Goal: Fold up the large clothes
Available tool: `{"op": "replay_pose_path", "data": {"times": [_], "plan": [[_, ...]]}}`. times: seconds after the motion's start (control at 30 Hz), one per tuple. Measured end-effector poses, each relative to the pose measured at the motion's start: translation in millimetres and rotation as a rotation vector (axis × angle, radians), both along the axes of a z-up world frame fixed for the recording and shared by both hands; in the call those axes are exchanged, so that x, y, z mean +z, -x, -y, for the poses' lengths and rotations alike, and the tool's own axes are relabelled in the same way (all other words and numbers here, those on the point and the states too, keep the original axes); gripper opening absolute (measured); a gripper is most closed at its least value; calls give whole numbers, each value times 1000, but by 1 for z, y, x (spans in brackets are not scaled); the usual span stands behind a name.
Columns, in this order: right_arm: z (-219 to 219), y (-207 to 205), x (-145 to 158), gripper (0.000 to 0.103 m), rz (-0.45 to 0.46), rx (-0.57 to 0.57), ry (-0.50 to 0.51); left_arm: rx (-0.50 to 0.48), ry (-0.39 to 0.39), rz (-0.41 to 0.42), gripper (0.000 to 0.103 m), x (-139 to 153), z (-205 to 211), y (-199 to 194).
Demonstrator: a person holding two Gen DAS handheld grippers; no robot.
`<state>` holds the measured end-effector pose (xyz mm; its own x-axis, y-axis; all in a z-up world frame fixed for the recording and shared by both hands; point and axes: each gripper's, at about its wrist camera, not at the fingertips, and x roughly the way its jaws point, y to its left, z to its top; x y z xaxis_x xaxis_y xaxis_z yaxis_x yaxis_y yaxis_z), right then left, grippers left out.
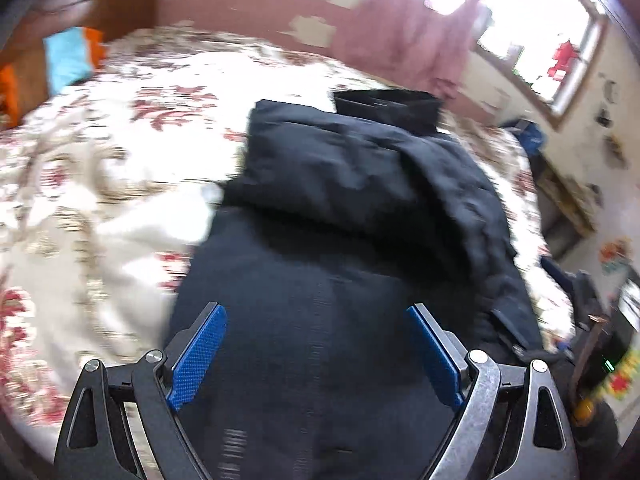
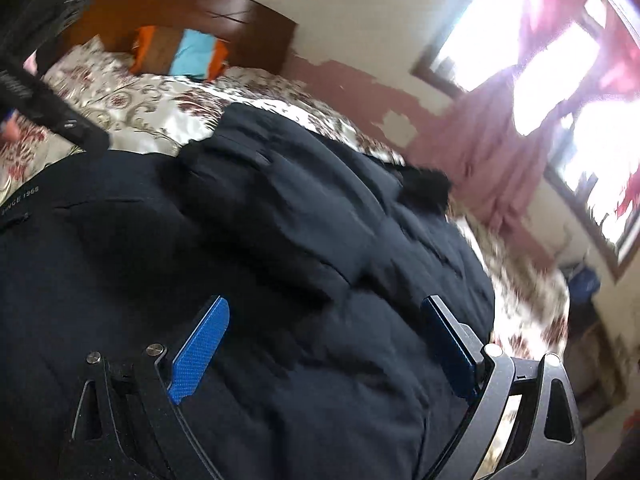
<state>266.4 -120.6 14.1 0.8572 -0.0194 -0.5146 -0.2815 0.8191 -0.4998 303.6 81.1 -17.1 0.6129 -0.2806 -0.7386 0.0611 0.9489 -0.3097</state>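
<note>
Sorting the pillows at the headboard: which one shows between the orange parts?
The turquoise pillow, sitting between orange pieces against the wooden headboard; the orange ones flank it.

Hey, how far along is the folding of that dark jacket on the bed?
Partly done. The dark jacket lies on the floral bedspread with one part already folded over its body, the cuff at the far end. Nothing is in hand: the left tool and right tool both stand open above the fabric, gripping nothing. The jacket looks bulky and long, so further folds and tidying probably remain.
</note>
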Motion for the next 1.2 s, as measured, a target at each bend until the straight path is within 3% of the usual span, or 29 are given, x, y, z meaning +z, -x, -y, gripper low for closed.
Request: {"op": "replay_pose_path", "data": {"times": [0.07, 0.23, 0.3, 0.37, 0.47, 0.57, 0.7, 0.83, 0.9, 1.03, 1.13, 1.2], "plan": [[-17, -2, 1, 94, 29, 28, 38, 57, -12, -17, 90, -3, -15, -5], [-46, -3, 12, 92, 108, 58, 80, 125, 42, -37, 90, -8, -39, -16], [-50, -2, 19, 81, 139, 63, 64, 131, 35, -34, 90, -8, -42, -20], [-48, 0, 27, 58, 148, 68, 31, 126, 29, -32, 90, -9, -41, -24], [-36, 0, 37, 33, 169, 44, -20, 116, 31, -31, 90, -10, -37, -28], [0, -2, 54, 18, 186, -33, -149, 106, 33, -20, 90, -10, -32, -29], [59, -9, 65, 17, 194, -187, -334, 102, 36, -5, 90, -8, -26, -34], [121, -22, 56, 18, 113, -327, -501, 120, 24, -4, 90, -7, -19, -44], [149, -30, 43, 24, 40, -377, -598, 130, 12, -9, 90, -7, -14, -51], [206, -41, 0, 52, -108, -481, -875, 132, -14, -2, 90, -4, 1, -70], [235, -43, -31, 55, -154, -516, -1076, 117, -28, 8, 90, -3, 15, -84], [242, -48, -47, 55, -176, -530, -1156, 103, -35, 20, 90, -2, 25, -94]]}}
